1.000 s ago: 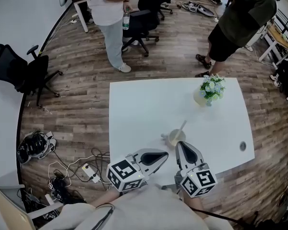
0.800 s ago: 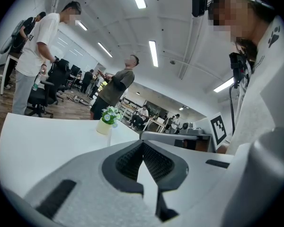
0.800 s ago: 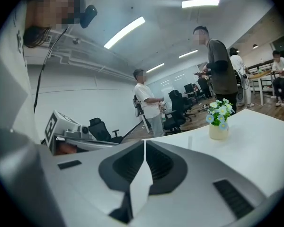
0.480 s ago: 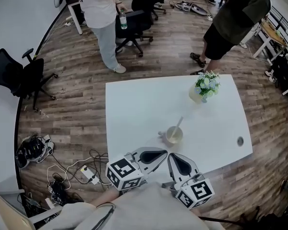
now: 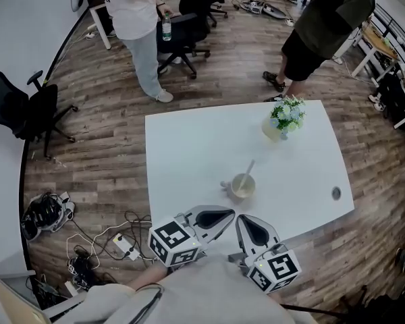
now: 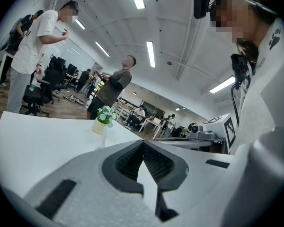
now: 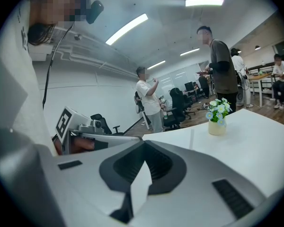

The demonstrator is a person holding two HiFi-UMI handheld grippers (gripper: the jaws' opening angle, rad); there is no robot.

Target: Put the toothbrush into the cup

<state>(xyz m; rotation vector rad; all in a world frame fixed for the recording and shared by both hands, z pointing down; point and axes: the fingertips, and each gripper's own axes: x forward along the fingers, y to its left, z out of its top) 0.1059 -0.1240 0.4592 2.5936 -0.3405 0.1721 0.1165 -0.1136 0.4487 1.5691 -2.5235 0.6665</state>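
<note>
We start at the left gripper (image 6: 143, 148). In its own view the two grey jaws are pressed together along one seam, with nothing between them. The right gripper (image 7: 144, 146) reads the same in its view, jaws closed tip to tip and empty. In the head view the left gripper (image 5: 228, 214) and the right gripper (image 5: 243, 220) sit side by side over the near edge of the white desk (image 5: 189, 154). Their tips angle toward each other and lie close together, and each marker cube (image 5: 175, 244) is turned toward the person holding them.

Just beyond the tips, apart from both grippers, the cup (image 5: 244, 187) stands on the desk (a pale one, with a small handle on its left side). The toothbrush (image 5: 248, 169) is already in it, its pale handle leaning up and out over the far rim. We cannot tell which end is down. Neither gripper touches the cup or the toothbrush.

Farther back, near the desk's far right corner, we find a flower pot (image 5: 282, 120) with white and blue blooms. A small dark round fitting (image 5: 335, 193) sits in the desk near its right edge.

Past the desk, on the wooden floor (image 5: 108, 147), a person in a white top (image 5: 131, 12) stands beside a black office chair (image 5: 182, 29). A person in a dark top (image 5: 324, 19) stands off the far right corner. Cables (image 5: 115, 238) lie on the floor to the left of the desk.
</note>
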